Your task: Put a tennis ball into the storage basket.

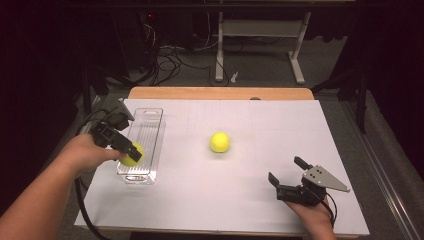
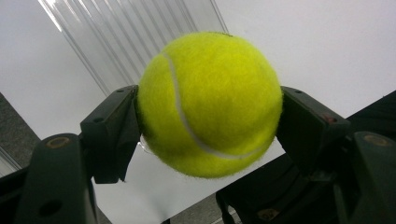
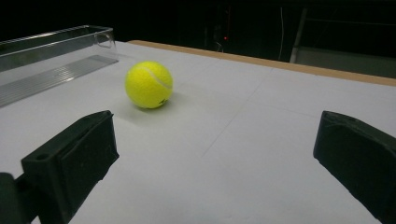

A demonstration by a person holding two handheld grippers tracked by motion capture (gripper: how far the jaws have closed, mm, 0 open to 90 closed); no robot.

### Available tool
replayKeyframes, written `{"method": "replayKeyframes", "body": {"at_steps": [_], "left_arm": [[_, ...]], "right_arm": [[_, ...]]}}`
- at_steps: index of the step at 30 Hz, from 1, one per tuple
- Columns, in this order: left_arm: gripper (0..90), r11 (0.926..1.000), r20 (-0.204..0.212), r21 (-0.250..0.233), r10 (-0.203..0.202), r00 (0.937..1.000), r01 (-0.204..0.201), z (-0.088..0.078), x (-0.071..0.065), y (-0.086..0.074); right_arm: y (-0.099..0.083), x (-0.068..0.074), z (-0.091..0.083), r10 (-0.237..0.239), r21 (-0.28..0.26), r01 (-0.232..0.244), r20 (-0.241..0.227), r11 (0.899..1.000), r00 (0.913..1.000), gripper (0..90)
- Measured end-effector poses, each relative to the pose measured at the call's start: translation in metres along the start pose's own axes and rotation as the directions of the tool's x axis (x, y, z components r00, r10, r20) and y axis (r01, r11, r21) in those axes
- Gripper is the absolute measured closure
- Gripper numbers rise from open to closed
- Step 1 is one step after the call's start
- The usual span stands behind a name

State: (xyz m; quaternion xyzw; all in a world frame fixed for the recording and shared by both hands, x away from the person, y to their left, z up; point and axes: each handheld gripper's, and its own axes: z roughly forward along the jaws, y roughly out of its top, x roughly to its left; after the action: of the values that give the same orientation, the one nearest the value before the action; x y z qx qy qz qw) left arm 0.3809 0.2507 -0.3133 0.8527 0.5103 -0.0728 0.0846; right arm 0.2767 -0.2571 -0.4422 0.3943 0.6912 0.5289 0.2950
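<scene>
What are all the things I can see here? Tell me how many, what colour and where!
tennis balls: 2, yellow-green; held ball sits between the left gripper's jaws over the near end of the tray; loose ball lies alone near the table's middle
tray: 1, clear plastic with a ribbed floor, long and narrow, on the table's left side
table: 1, white top with a wooden far edge
desk frame: 1, pale, on the floor beyond the table
cables: several, dark, on the floor behind the table
left gripper: 1, black, shut on the held ball
right gripper: 1, black with a grey plate on top, jaws wide open, low at the table's near right
hands: 2, one on each gripper, coming in from the near edge
</scene>
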Motion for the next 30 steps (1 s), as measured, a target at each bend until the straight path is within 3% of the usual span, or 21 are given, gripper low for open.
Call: {"method": "replayKeyframes", "body": {"at_steps": [14,30], "left_arm": [[27.3,0.9999,-0.017,0.010,-0.001,0.9999,0.001,0.005,-0.001,0.003],[27.2,0.9996,-0.031,0.026,-0.007,0.9995,0.008,0.024,0.000,0.007]], "right_arm": [[0.000,0.000,0.000,-0.001,0.000,0.001,0.000,1.000,1.0000,0.2],[0.001,0.000,-0.001,0.003,-0.004,-0.003,0.000,1.000,1.0000,0.2]]}}
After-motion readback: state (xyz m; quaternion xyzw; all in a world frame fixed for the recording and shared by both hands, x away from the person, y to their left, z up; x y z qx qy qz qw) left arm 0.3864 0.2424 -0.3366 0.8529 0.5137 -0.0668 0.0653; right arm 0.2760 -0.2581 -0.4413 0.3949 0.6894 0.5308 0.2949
